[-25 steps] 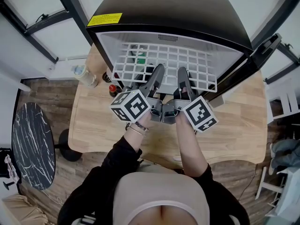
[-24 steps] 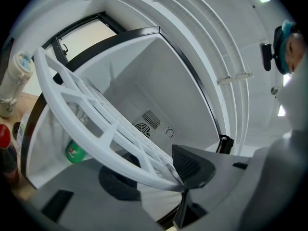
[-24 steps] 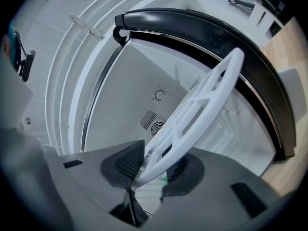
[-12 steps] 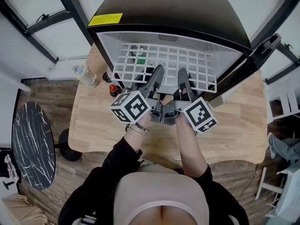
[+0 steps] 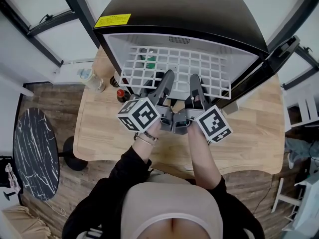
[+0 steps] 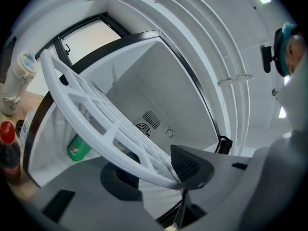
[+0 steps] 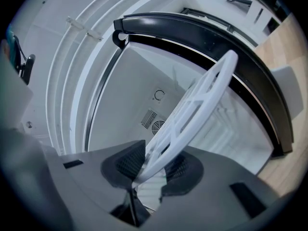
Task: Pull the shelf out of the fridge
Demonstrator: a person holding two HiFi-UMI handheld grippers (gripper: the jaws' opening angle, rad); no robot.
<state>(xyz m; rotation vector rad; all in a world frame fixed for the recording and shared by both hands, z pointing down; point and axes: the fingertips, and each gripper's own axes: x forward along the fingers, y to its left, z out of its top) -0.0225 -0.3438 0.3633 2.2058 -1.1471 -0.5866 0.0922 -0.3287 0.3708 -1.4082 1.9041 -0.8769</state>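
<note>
though the fridge (image 5: 189, 9) label (image 5: 111, 20) is unreadable, left gripper (image 6: 154, 172), jaws just closing, and right gripper (image 7: 154, 170) clamp the shelf (image 7: 211, 85).

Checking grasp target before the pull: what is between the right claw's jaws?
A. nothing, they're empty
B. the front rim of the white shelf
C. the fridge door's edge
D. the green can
B: in the right gripper view, both pads of the right claw press on the front rim of the white shelf, which runs out from between them toward the fridge opening.
</note>
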